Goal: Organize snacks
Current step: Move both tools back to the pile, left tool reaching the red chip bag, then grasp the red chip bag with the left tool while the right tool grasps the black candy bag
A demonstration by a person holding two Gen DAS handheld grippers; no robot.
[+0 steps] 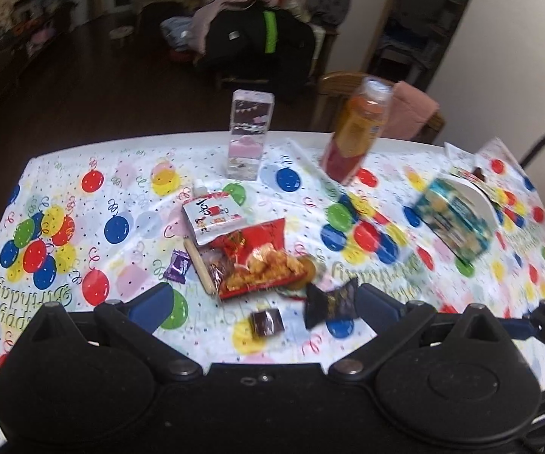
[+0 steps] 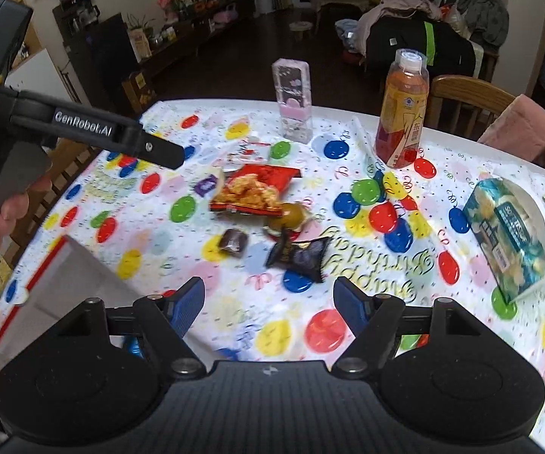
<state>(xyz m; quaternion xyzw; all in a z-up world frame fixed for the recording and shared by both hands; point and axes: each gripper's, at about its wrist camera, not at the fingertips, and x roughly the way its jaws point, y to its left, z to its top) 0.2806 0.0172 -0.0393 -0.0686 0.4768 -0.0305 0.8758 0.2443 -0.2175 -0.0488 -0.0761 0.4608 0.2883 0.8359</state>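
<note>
Both the left gripper (image 1: 261, 299) and right gripper (image 2: 268, 304) hover wide open and empty above the table (image 2: 472, 143), apparently choosing among snacks (image 2: 251, 193) scattered mid-table, with a white box (image 2: 64, 287) waiting at its left edge.

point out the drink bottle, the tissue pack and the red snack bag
drink bottle (image 2: 401, 113): right wrist view, yellow label.
tissue pack (image 2: 506, 234): right wrist view, teal side.
red snack bag (image 1: 261, 261): left wrist view, clear window.

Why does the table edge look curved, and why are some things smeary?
Left wrist view: fisheye lens bows the table; the tissue pack and bottle are motion-blurred. Right wrist view: same bowing, but the bottle looks sharper; the room behind is dim.
</note>
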